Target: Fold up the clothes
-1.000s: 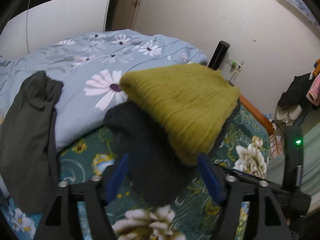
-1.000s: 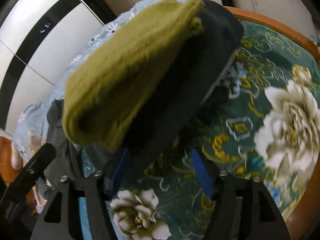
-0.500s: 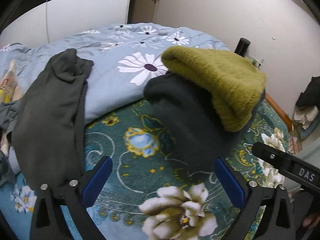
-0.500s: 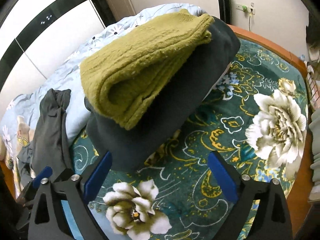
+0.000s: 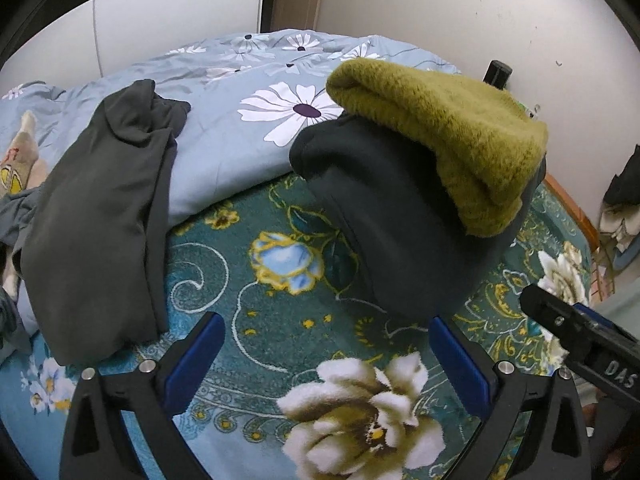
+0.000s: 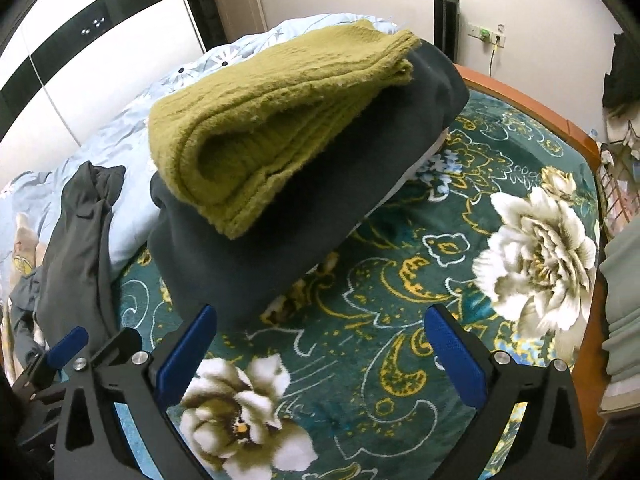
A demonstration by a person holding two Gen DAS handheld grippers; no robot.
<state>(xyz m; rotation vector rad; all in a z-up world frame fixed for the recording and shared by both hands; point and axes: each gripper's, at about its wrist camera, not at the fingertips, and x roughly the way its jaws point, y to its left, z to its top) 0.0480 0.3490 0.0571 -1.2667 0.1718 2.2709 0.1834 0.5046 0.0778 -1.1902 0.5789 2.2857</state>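
A folded olive-green knit sweater [image 5: 444, 136] lies on top of a folded dark teal garment [image 5: 396, 220] on the green flowered blanket [image 5: 280, 320]. The stack shows in the right wrist view too, sweater [image 6: 280, 112] over dark garment [image 6: 260, 248]. A dark grey garment [image 5: 100, 208] lies unfolded at the left, also in the right wrist view [image 6: 76, 248]. My left gripper [image 5: 326, 360] is open and empty, short of the stack. My right gripper [image 6: 320, 354] is open and empty, also short of the stack.
A light blue daisy duvet [image 5: 240, 120] is bunched behind the clothes. The wooden bed edge [image 6: 540, 108] runs at the right. A dark speaker tower [image 6: 446, 20] and wall socket stand by the wall. More crumpled clothes [image 5: 16, 160] lie at the far left.
Both grippers have opened, let go of the stacked clothes and pulled back. The green sweater and dark garment now rest on the blanket.
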